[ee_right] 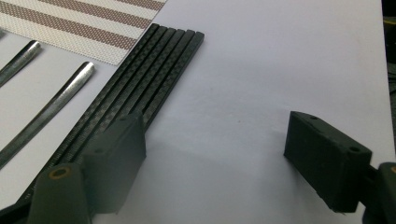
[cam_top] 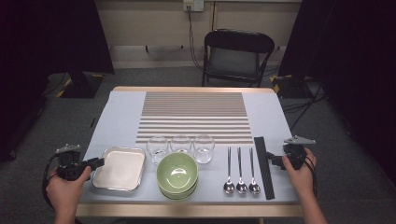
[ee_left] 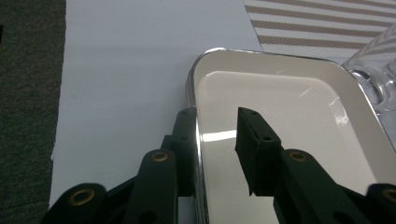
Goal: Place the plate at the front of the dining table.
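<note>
A shallow white tray with a metal rim (cam_top: 119,170) lies at the front left of the table. My left gripper (cam_top: 95,162) is at its left edge. In the left gripper view the gripper (ee_left: 215,121) is open and straddles the tray's rim (ee_left: 194,93), one jaw outside and one over the white inside. My right gripper (cam_top: 272,160) is held low at the front right, beside a bundle of black chopsticks (cam_top: 264,168). In the right gripper view it (ee_right: 217,128) is wide open over bare table, with the chopsticks (ee_right: 154,70) by its left jaw.
Stacked green bowls (cam_top: 177,173) sit at the front centre, with three clear glasses (cam_top: 180,143) behind them. Three spoons (cam_top: 241,172) lie left of the chopsticks. A striped placemat (cam_top: 194,112) covers the middle. A black chair (cam_top: 236,56) stands beyond the far edge.
</note>
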